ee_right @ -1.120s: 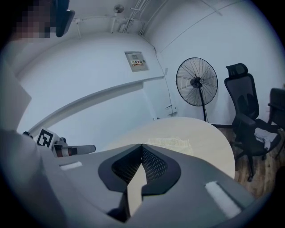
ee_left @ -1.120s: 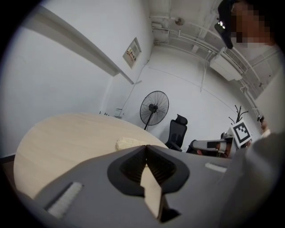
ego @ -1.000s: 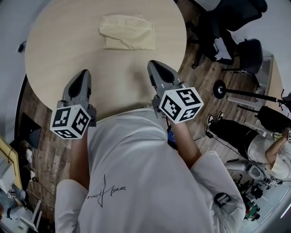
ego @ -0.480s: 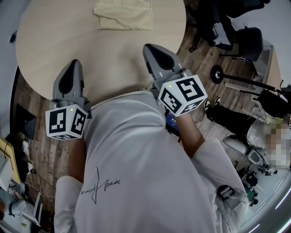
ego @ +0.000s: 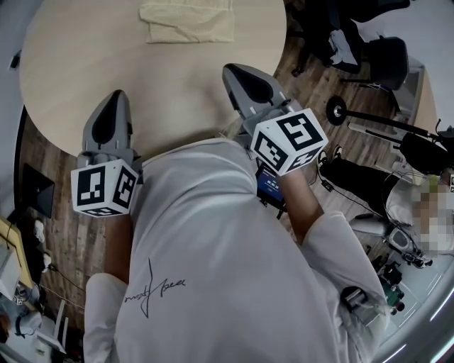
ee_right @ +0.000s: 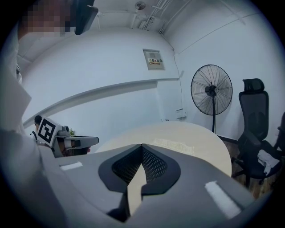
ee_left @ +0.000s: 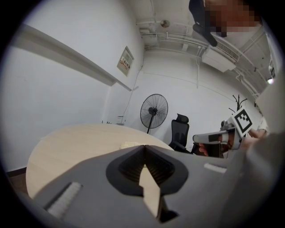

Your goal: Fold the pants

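Note:
The cream pants point(ego: 186, 21) lie folded into a flat packet at the far side of the round wooden table point(ego: 106, 57). They also show as a pale strip beyond the jaws in the left gripper view point(ee_left: 132, 144) and in the right gripper view point(ee_right: 173, 144). My left gripper point(ego: 113, 97) hovers over the near table edge, well short of the pants. Its jaws have just closed the last bit, with nothing between them. My right gripper point(ego: 233, 69) is held beside it over the near right edge, shut and empty. Both sit close to the person's white shirt.
Black office chairs point(ego: 376, 57) stand right of the table on the wood floor. A person sits on the floor at the right point(ego: 369, 202) among cables and gear. A standing fan point(ee_left: 153, 111) and another chair point(ee_left: 180, 129) are behind the table.
In the head view the table and pants have slid toward the top edge. Both grippers stay near the body, pointing at the table, with nothing in either.

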Action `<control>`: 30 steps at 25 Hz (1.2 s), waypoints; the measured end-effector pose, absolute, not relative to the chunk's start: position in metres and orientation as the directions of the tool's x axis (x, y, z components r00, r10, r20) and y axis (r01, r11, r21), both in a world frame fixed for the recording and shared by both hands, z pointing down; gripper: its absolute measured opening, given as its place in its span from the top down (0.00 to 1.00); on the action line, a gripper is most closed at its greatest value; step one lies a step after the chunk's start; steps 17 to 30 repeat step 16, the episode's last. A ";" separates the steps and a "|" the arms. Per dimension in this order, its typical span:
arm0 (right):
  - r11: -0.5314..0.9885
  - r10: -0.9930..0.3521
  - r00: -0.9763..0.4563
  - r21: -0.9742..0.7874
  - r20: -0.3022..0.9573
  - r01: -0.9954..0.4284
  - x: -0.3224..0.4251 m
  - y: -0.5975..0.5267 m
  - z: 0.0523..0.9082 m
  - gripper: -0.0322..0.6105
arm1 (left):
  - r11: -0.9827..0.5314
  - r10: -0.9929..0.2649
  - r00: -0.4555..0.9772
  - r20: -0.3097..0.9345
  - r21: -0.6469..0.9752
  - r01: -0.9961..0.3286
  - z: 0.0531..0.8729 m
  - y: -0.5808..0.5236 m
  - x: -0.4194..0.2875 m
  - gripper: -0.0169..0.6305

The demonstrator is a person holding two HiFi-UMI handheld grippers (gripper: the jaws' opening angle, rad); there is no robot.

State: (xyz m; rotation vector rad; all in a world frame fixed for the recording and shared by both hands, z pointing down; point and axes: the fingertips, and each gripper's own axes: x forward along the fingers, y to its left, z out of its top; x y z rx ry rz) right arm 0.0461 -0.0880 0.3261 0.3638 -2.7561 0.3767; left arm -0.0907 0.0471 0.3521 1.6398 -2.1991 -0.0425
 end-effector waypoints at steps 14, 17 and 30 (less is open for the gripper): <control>0.929 -0.212 -0.898 -0.205 0.387 -0.308 0.047 -0.090 0.333 0.96 | 0.273 -0.932 -0.182 0.312 0.278 -0.921 0.358 0.042 -0.086 0.93; 0.928 -0.217 -0.893 -0.199 0.394 -0.314 0.049 -0.091 0.335 0.96 | 0.258 -0.936 -0.167 0.309 0.283 -0.924 0.357 0.039 -0.083 0.94; 0.928 -0.217 -0.893 -0.199 0.394 -0.314 0.049 -0.091 0.335 0.96 | 0.258 -0.936 -0.167 0.309 0.283 -0.924 0.357 0.039 -0.083 0.94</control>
